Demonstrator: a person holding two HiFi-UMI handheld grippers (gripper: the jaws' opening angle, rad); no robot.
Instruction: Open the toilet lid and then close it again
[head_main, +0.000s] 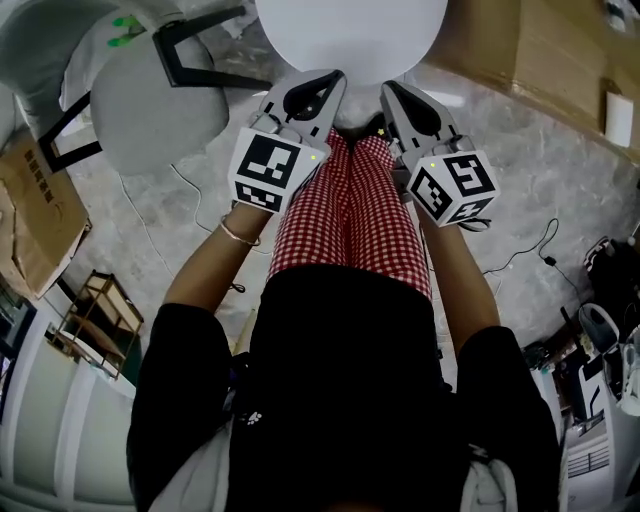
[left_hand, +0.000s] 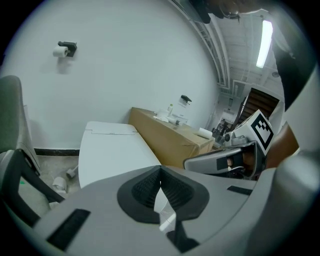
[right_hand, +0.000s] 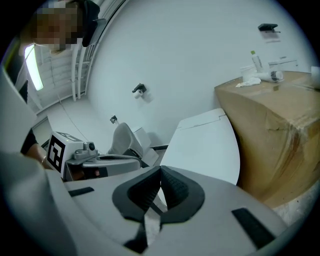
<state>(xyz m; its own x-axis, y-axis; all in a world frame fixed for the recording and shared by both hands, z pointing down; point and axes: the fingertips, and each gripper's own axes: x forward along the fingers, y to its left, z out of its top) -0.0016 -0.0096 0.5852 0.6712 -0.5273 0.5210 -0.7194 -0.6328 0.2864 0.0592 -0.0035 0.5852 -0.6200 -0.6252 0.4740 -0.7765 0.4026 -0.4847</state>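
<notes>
Toilet lid (head_main: 350, 35): white, smooth and unmarked, lying down flat in the closed position. Its rounded front edge sits at 12 o'clock in the head view.
Left claw (head_main: 322, 88): jaws pressed together with nothing between them. Its tip is just short of the lid's front rim, and whether it touches the rim cannot be told.
Right claw (head_main: 398, 98): jaws likewise together and empty. It is level with the left claw and just beside it, and both point toward 12 o'clock.
Lid edges: the near rim curves away to both sides. The far end runs straight against the white wall (left_hand: 125, 60), with a thin seam across it.
Room at 1–2 o'clock: a tall cardboard box (head_main: 530, 50) stands close along the lid's side, leaving only a narrow gap. Small bottles (right_hand: 256, 61) stand on its top.
Room at 10 o'clock: a grey chair (head_main: 150, 110) with a black frame stands near the lid, with bare floor between them.
Floor (head_main: 540, 200): grey marbled stone, with loose cables (head_main: 520, 255) at 3 o'clock.
Person: legs in red-checked trousers (head_main: 350, 220) stand directly behind the two claws.
Wall fitting: a toilet-roll holder (left_hand: 65, 48) hangs high above, well apart from the lid.
</notes>
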